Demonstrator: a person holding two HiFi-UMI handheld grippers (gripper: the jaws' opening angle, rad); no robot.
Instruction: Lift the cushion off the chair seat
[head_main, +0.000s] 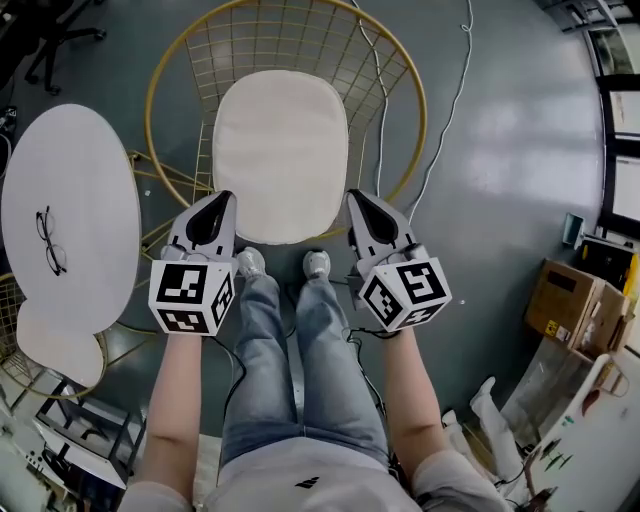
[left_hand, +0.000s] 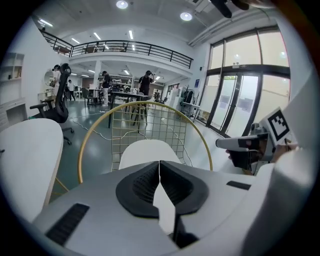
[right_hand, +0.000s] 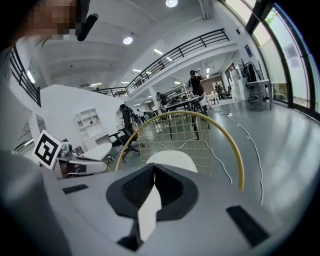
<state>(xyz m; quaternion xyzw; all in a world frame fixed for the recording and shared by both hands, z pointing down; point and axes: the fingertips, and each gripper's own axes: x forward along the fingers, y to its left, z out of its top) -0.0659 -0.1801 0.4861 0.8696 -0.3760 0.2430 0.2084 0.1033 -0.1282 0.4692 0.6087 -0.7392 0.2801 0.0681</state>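
Observation:
A cream oval cushion lies flat on the seat of a gold wire chair right in front of me. My left gripper hovers just off the cushion's near left corner, jaws shut and empty. Off the near right corner my right gripper is likewise shut on nothing. In the left gripper view the cushion shows beyond the closed jaws of the left gripper, with the other gripper at the right. The right gripper view shows the cushion past the shut right gripper.
A white oval table with a pair of glasses stands at the left, close to the chair. A white cable runs over the floor right of the chair. Cardboard boxes and clutter sit at the far right. My feet touch the chair's front.

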